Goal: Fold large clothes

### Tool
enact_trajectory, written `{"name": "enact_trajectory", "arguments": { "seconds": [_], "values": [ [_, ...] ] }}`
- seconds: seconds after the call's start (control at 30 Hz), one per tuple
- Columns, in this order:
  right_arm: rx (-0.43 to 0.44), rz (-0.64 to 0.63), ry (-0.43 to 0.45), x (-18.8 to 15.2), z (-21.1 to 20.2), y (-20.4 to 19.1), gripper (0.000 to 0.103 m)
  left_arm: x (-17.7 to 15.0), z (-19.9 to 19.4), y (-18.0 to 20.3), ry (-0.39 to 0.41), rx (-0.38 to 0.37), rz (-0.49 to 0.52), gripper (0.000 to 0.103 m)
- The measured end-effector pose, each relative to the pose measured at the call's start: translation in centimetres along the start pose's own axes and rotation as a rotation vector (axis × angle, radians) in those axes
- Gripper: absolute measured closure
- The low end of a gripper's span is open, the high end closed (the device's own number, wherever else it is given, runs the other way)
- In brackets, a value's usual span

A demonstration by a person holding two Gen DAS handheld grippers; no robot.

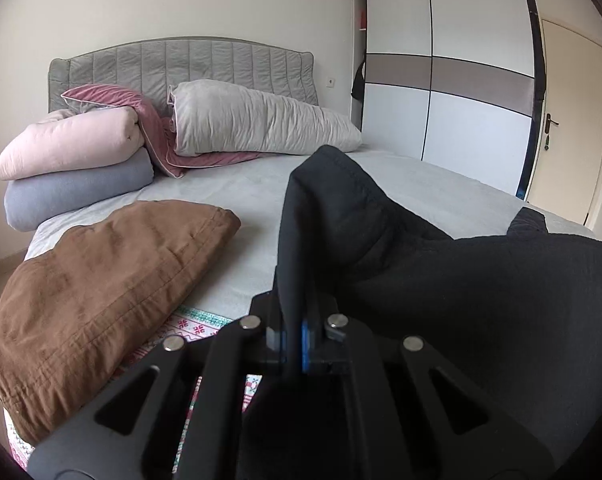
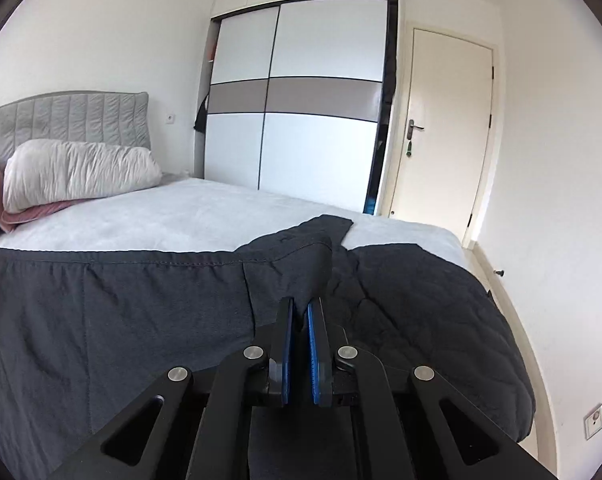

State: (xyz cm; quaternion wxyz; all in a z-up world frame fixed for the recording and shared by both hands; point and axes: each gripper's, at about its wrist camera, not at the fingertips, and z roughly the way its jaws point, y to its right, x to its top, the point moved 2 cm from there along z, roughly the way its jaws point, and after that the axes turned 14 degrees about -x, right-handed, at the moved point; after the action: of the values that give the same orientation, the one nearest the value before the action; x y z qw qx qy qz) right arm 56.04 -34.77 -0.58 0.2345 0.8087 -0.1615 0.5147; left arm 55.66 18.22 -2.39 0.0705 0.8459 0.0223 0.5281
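Observation:
A large black quilted garment (image 1: 481,288) lies across the near part of the grey bed (image 1: 237,192). My left gripper (image 1: 295,312) is shut on a raised fold of it, which stands up over the jaws. In the right wrist view the same black garment (image 2: 101,312) spreads over the bed's near edge. My right gripper (image 2: 300,312) is shut on another bunched fold of it, with the blue pads (image 2: 287,344) pressed on the cloth.
A folded brown garment (image 1: 101,292) lies at the bed's near left. Pink, blue-grey and white bedding (image 1: 253,120) is piled by the grey headboard (image 1: 181,64). A sliding wardrobe (image 2: 301,100) and a closed door (image 2: 441,128) stand beyond the bed.

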Motion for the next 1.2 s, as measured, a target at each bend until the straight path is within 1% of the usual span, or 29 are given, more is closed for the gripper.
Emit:
{"name": "enact_trajectory", "arguments": {
  "seconds": [0.07, 0.13, 0.17, 0.23, 0.3, 0.33, 0.4, 0.47, 0.5, 0.57, 0.6, 0.63, 0.67, 0.7, 0.73, 0.77, 0.8, 0.83, 0.87, 0.9, 0.93, 0.97, 1.0, 1.03, 1.07, 1.1, 1.13, 1.17, 1.2],
  "values": [
    [-0.044, 0.010, -0.018, 0.0, 2.4, -1.5, 0.097, -0.9, 3.2, -0.2, -0.017, 0.042, 0.007, 0.096],
    [-0.127, -0.008, -0.049, -1.1, 5.2, -2.8, 0.099, -3.1, 6.7, -0.7, -0.061, 0.097, 0.026, 0.096],
    [-0.139, -0.015, -0.081, -1.9, 6.8, -3.3, 0.099, -4.4, 8.5, -1.2, -0.094, 0.117, 0.019, 0.096],
    [-0.148, -0.032, -0.171, -4.3, 9.9, -4.3, 0.099, -7.6, 12.3, -2.2, -0.202, 0.136, -0.011, 0.096],
    [-0.137, -0.052, -0.251, -6.8, 12.0, -5.4, 0.099, -10.4, 15.9, -3.1, -0.368, 0.138, -0.050, 0.092],
    [-0.126, -0.065, -0.278, -7.8, 12.7, -5.9, 0.099, -10.9, 16.8, -3.2, -0.419, 0.147, -0.060, 0.087],
    [-0.112, -0.106, -0.290, -8.7, 13.1, -6.9, 0.099, -10.1, 16.4, -3.4, -0.407, 0.170, -0.058, 0.079],
    [-0.116, -0.133, -0.246, -7.9, 11.7, -7.2, 0.097, -9.2, 15.3, -3.4, -0.393, 0.202, -0.033, 0.060],
    [-0.103, -0.138, -0.220, -7.2, 10.8, -7.4, 0.096, -8.7, 14.3, -3.1, -0.372, 0.208, -0.016, 0.056],
    [-0.036, -0.142, -0.190, -5.4, 8.2, -8.5, 0.086, -7.7, 12.0, -1.6, -0.325, 0.171, 0.018, 0.040],
    [0.008, -0.151, -0.174, -4.5, 6.7, -9.6, 0.082, -7.2, 11.0, -0.6, -0.307, 0.134, 0.026, 0.037],
    [0.067, -0.170, -0.161, -3.9, 4.8, -10.8, 0.073, -6.8, 10.2, 0.7, -0.300, 0.082, 0.027, 0.034],
    [0.148, -0.191, -0.164, -3.5, 3.0, -12.6, 0.059, -6.6, 9.5, 2.2, -0.305, 0.018, 0.019, 0.033],
    [0.246, -0.215, -0.188, -3.5, 1.3, -14.7, 0.053, -6.6, 9.1, 3.6, -0.317, -0.053, 0.001, 0.032],
    [0.356, -0.244, -0.229, -4.0, -0.4, -16.9, 0.050, -6.9, 9.1, 4.9, -0.336, -0.128, -0.024, 0.032],
    [0.476, -0.277, -0.277, -4.7, -2.0, -19.4, 0.050, -7.4, 9.3, 6.1, -0.360, -0.196, -0.049, 0.032],
    [0.573, -0.315, -0.319, -5.7, -3.3, -21.6, 0.050, -8.1, 9.8, 7.1, -0.390, -0.247, -0.068, 0.032],
    [0.637, -0.363, -0.354, -7.0, -4.4, -23.7, 0.050, -9.0, 10.2, 7.9, -0.421, -0.265, -0.071, 0.032],
    [0.660, -0.416, -0.368, -8.2, -4.9, -25.2, 0.051, -9.9, 10.9, 8.2, -0.450, -0.247, -0.048, 0.032],
    [0.639, -0.470, -0.368, -9.4, -4.7, -26.1, 0.051, -10.8, 11.6, 7.9, -0.482, -0.211, -0.014, 0.032],
    [0.609, -0.500, -0.362, -10.2, -3.7, -26.2, 0.051, -11.4, 12.2, 7.2, -0.501, -0.186, 0.019, 0.029],
    [0.589, -0.495, -0.369, -10.6, -2.1, -25.5, 0.050, -11.8, 12.5, 6.0, -0.507, -0.183, 0.034, 0.027],
    [0.524, -0.491, -0.367, -10.7, 0.0, -24.1, 0.050, -11.8, 12.5, 4.5, -0.503, -0.153, 0.042, 0.027],
    [0.424, -0.498, -0.345, -10.6, 2.4, -22.3, 0.049, -11.6, 12.6, 2.6, -0.502, -0.096, 0.051, 0.027],
    [0.354, -0.484, -0.352, -10.6, 5.3, -20.1, 0.037, -11.5, 12.7, 0.6, -0.506, -0.043, 0.059, 0.027],
    [0.247, -0.466, -0.392, -10.6, 8.5, -17.6, 0.036, -11.5, 12.8, -1.1, -0.512, 0.007, 0.068, 0.027],
    [0.141, -0.437, -0.449, -10.8, 11.7, -14.7, 0.036, -11.4, 13.0, -3.0, -0.525, 0.061, 0.044, 0.022],
    [0.069, -0.377, -0.499, -10.8, 14.0, -11.7, 0.036, -11.2, 12.9, -4.8, -0.537, 0.100, 0.006, 0.021],
    [0.020, -0.320, -0.517, -10.4, 15.0, -9.2, 0.036, -10.9, 12.7, -6.2, -0.544, 0.152, -0.007, 0.021]
  ]
}}
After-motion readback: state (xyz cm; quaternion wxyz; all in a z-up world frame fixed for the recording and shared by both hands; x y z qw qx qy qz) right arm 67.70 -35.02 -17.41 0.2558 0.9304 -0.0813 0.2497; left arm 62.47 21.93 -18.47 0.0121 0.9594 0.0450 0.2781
